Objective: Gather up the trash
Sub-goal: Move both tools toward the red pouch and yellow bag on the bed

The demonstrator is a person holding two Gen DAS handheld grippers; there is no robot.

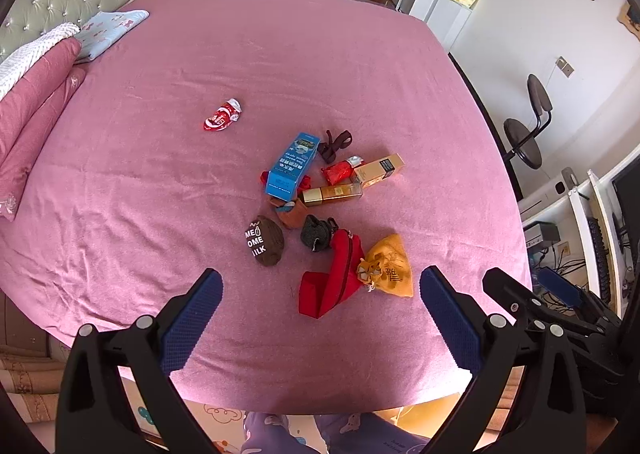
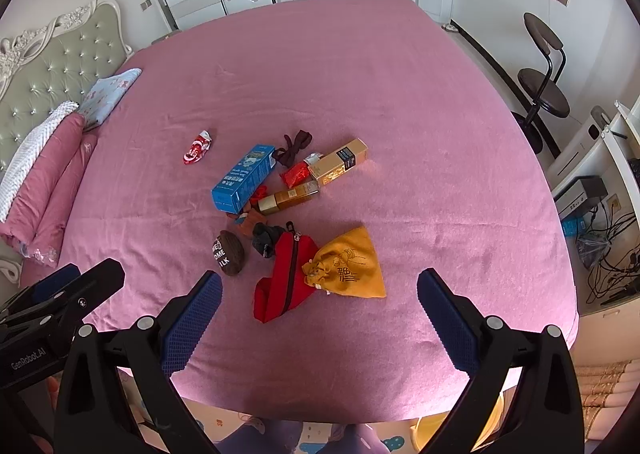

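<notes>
Mostly crinkly foil wrappers point(image 1: 221, 119), cardboard pkgs point(image 1: 291, 166).

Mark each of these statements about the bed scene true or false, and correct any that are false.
1. Both the left gripper and the right gripper are open and hold nothing. True.
2. The red wrapper lies apart from the main pile. True.
3. The blue box stands upright on its end. False: it lies flat on the pink bedsheet.
4. The yellow pouch lies next to the red zip pouch. True.
5. The bedsheet is green. False: it is pink.
6. The gold box is held between the right fingers. False: it lies on the bed.
</notes>
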